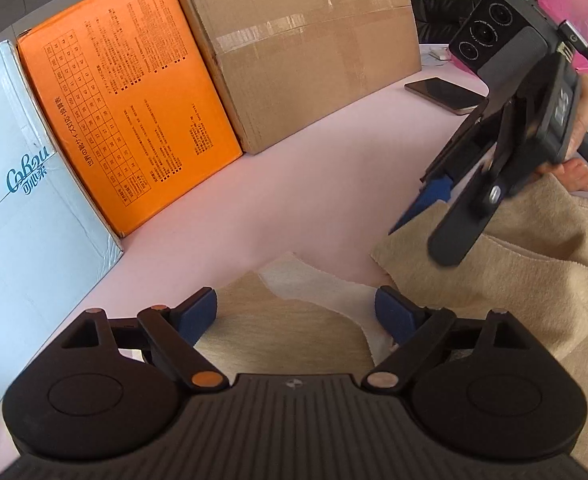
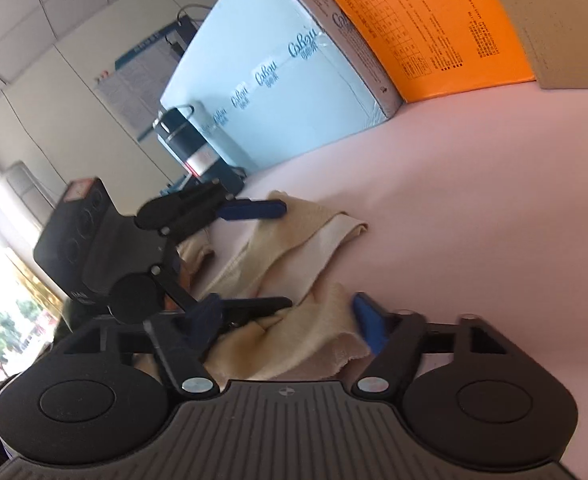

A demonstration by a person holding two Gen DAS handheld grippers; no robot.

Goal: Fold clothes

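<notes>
The crumpled beige knit garment (image 1: 513, 280) lies on the pale pink tabletop (image 1: 294, 200), one pale hem corner between the blue pads of the left tool (image 1: 295, 314), whose jaws stand wide and clear of the cloth. The right tool (image 2: 290, 330) straddles a fold with its jaws half parted; I cannot tell whether they pinch it. Behind stand a light blue box (image 1: 26, 220), an orange carton (image 1: 126, 120) and a brown cardboard box (image 1: 305, 52).

Garment (image 1: 513, 280) lies on the table (image 1: 294, 184); three boxes (image 1: 134, 120) stand behind; phone (image 1: 441, 94) lies beside them.
</notes>
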